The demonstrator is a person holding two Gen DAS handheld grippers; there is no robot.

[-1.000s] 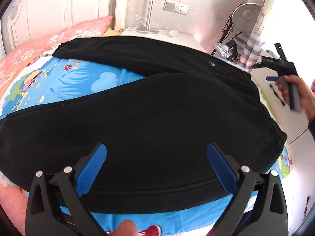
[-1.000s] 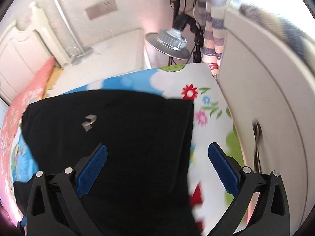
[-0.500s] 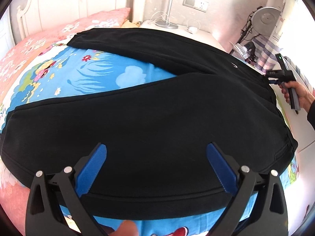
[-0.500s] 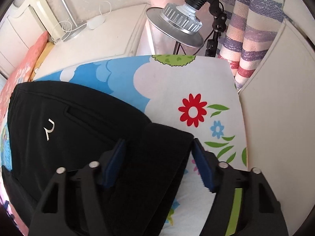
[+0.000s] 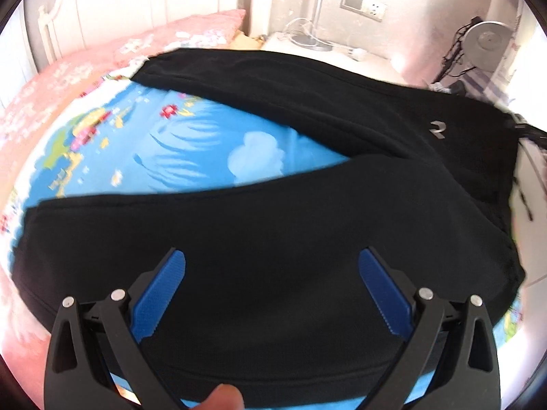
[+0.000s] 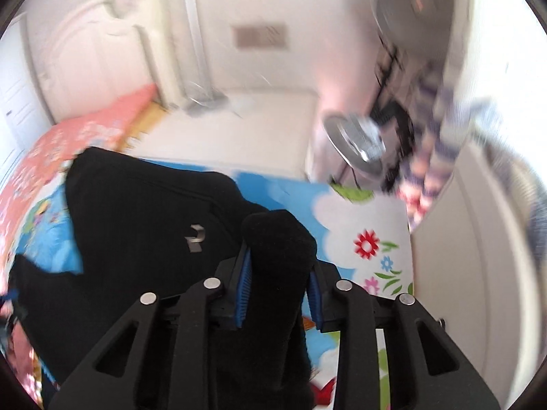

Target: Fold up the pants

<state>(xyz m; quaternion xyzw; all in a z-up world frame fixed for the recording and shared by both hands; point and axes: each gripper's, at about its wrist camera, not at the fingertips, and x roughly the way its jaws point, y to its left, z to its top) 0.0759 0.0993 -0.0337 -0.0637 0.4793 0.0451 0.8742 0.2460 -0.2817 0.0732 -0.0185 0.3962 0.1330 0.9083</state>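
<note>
Black sweatpants [image 5: 307, 239] spread on the bed, 2 legs splayed over the blue cartoon sheet [image 5: 191, 157], pink pillow [image 5: 164, 37] behind. Left tongs [image 5: 271, 294] released, blue pads wide apart above the near leg. Right tongs [image 6: 278, 287] clenched on a bunched fold of waistband, lifted off the sheet. Grey logo [image 6: 195, 237] visible beside it.
</note>
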